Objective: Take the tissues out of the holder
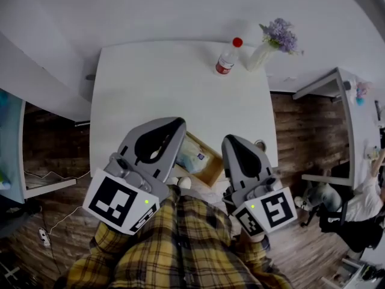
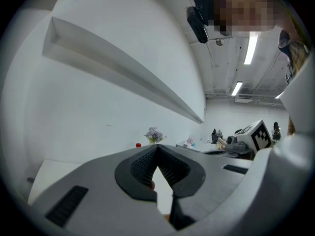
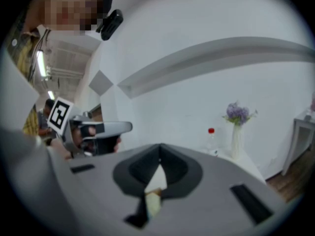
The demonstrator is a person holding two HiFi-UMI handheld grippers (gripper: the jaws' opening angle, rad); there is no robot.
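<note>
The left gripper [image 1: 178,125] and right gripper [image 1: 231,142] hover at the near edge of the table [image 1: 150,77], both clenched on nothing. The tissues [image 1: 192,158] lie in the holder [image 1: 211,172] between them. Nothing is out yet, so the whole task appears undone.

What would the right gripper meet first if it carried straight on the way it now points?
Probably the bare white table top, which shows just past the shut jaws of the right gripper; the bottle and vase stand off to its right. Depth is unclear, so it might reach the wall instead.
</note>
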